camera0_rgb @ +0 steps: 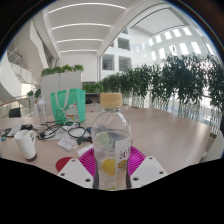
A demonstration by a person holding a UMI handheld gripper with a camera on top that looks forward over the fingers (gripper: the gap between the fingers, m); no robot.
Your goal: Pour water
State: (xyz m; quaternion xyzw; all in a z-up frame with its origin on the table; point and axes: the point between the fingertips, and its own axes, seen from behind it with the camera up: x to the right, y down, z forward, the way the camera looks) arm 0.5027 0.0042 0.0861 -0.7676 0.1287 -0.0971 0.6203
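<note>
A clear plastic bottle [110, 140] with a pale yellow cap and a label showing lemon slices stands upright between my fingers, lifted above the wooden table [160, 130]. My gripper [110, 166] is shut on the bottle's lower body, with the magenta pads [87, 163] pressing against both of its sides. Just beyond the left finger, a clear drinking glass [71, 113] stands on the table. The bottle's base is hidden behind my fingers.
A white cup [27, 145] and a tangle of dark cables [40, 131] lie at the left on the table. A red flat item [65, 143] rests near the glass. A green bag [68, 100] stands behind it. Potted plants [170, 85] line the far side.
</note>
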